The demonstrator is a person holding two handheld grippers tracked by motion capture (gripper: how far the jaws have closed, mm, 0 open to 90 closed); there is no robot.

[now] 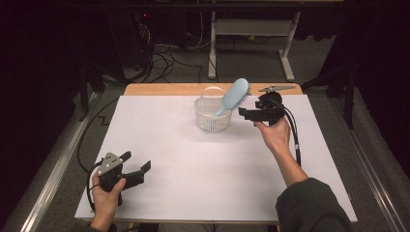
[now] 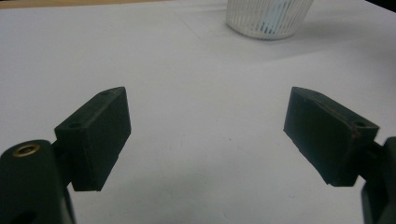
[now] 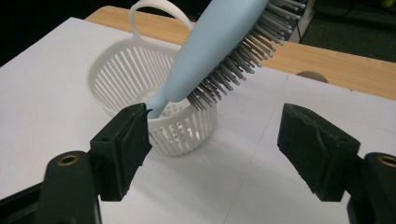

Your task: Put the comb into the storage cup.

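Note:
A white slatted basket [image 1: 211, 116] with a loop handle stands at the back middle of the white table top [image 1: 193, 169]. A light blue hairbrush [image 1: 234, 95] stands in it handle down, its bristled head leaning out over the right rim. My right gripper [image 1: 247, 112] is just right of the basket, open, pointing at it. In the right gripper view the jaws [image 3: 217, 140] stand wide apart in front of the basket [image 3: 140, 79], with the brush [image 3: 219, 46] above them and untouched. My left gripper [image 1: 137, 161] rests open near the front left; its view has empty jaws [image 2: 208, 135] and the basket [image 2: 268, 18] far off.
A wooden strip [image 1: 159, 89] runs along the table's far edge behind the basket. Beyond it on the floor are a white desk frame [image 1: 251, 43] and loose cables [image 1: 164, 58]. A metal rail [image 1: 53, 169] runs along the table's left side.

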